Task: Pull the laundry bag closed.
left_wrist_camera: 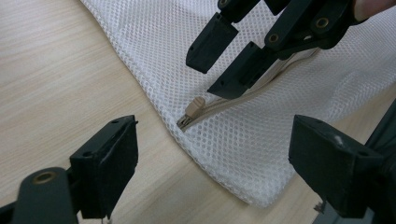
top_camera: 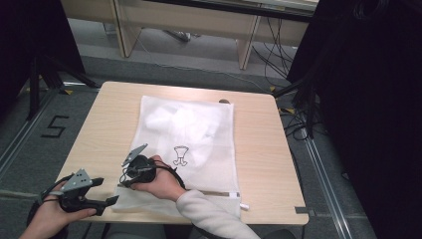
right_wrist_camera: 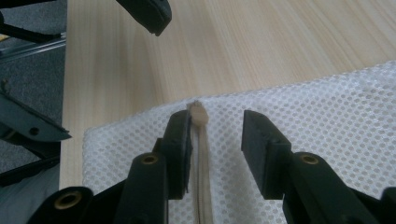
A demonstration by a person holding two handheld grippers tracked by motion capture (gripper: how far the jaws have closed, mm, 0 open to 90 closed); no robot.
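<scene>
Between the right tool's [right_wrist_camera: 215, 140] parted, empty jaws lies the zipper pull [right_wrist_camera: 199, 113]

A black "5" marks the floor [top_camera: 53, 126].

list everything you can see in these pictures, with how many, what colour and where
table: one, light wood, centre of the high view.
mesh bag: one, white, flat on the table, with a small black drawing on it.
zipper: one, beige, along the bag's near edge; its pull lies near the bag's left corner.
desk: one, light wood, beyond the table.
cables: several, black, on the grey floor at the far right.
left gripper: one, black, open, off the bag's near left corner.
right gripper: one, black, open, astride the zipper by the pull.
hands: two, at the bottom edge, one with a pale sleeve.
</scene>
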